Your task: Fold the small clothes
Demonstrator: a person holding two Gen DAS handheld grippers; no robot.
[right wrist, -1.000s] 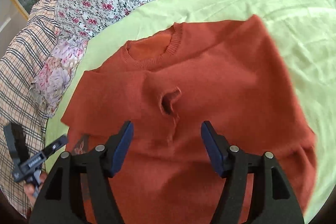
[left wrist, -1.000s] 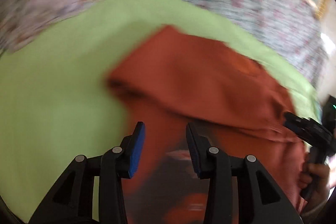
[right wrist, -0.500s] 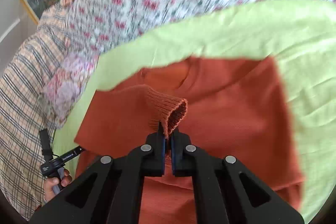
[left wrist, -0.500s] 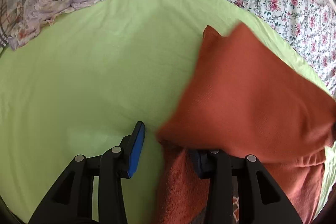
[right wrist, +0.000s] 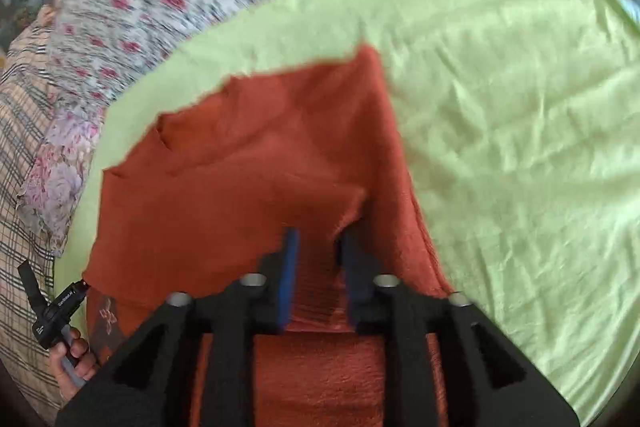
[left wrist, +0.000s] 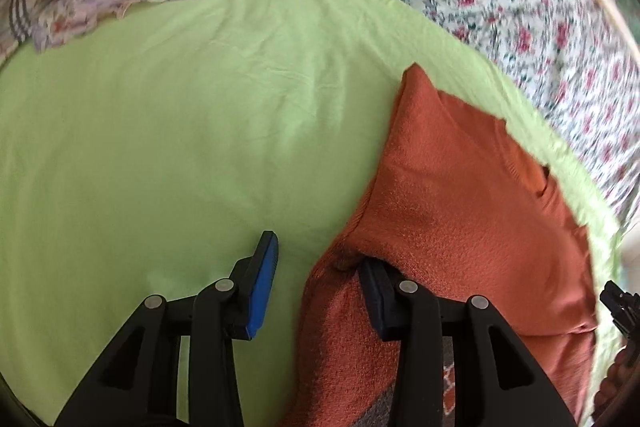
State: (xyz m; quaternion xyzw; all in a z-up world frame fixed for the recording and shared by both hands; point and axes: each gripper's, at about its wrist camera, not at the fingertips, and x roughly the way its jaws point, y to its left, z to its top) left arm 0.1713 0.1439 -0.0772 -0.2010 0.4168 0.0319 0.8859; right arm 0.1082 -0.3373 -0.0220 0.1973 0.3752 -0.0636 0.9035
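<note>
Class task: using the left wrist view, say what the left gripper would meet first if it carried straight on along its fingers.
Probably the green sheet: the open left gripper points down at it, with the orange sweater draped over its right finger. Depth is unclear.

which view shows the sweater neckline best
Neither is sharp, but the left wrist view shows the orange sweater's neckline less blurred, at right. The right wrist view shows only a motion-smeared notch at upper left.
</note>
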